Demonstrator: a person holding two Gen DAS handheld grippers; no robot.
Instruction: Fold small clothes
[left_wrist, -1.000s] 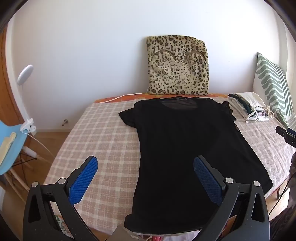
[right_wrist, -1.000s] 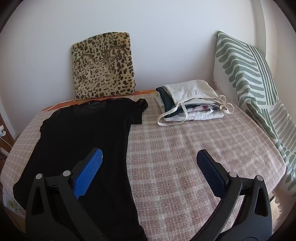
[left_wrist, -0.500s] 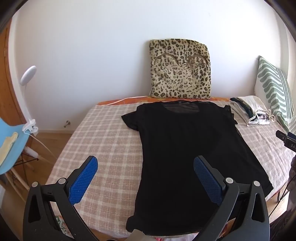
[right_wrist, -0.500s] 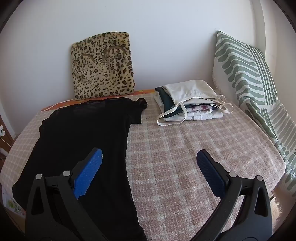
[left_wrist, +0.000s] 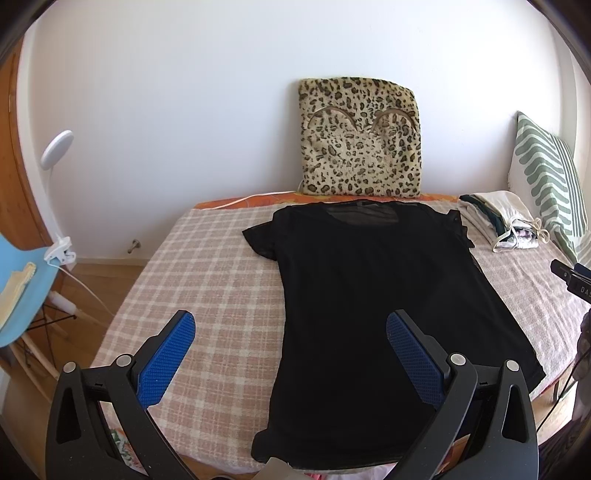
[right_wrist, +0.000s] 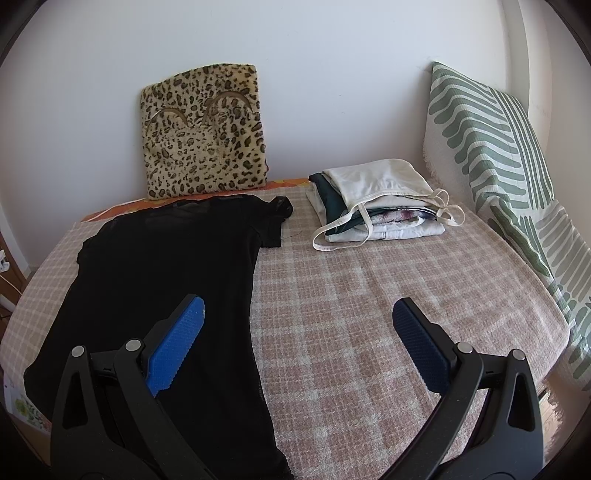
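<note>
Both hand-held grippers (left_wrist: 290, 354) (right_wrist: 297, 332) wide, empty.

Black T-shirt (left_wrist: 376, 295) flat on bed (left_wrist: 207, 273)

Your left wrist view looks down its fingers (left_wrist: 173, 354) from the bed's near edge; your right view sits further right. Both share the black shirt (left_wrist: 373, 295) (right_wrist: 162, 273) and leopard cushion (left_wrist: 360, 136) (right_wrist: 205, 129).

Each claw, left claw (left_wrist: 290, 326) and right claw (right_wrist: 297, 314), has black arms, silver screws, blue textured pads.
</note>
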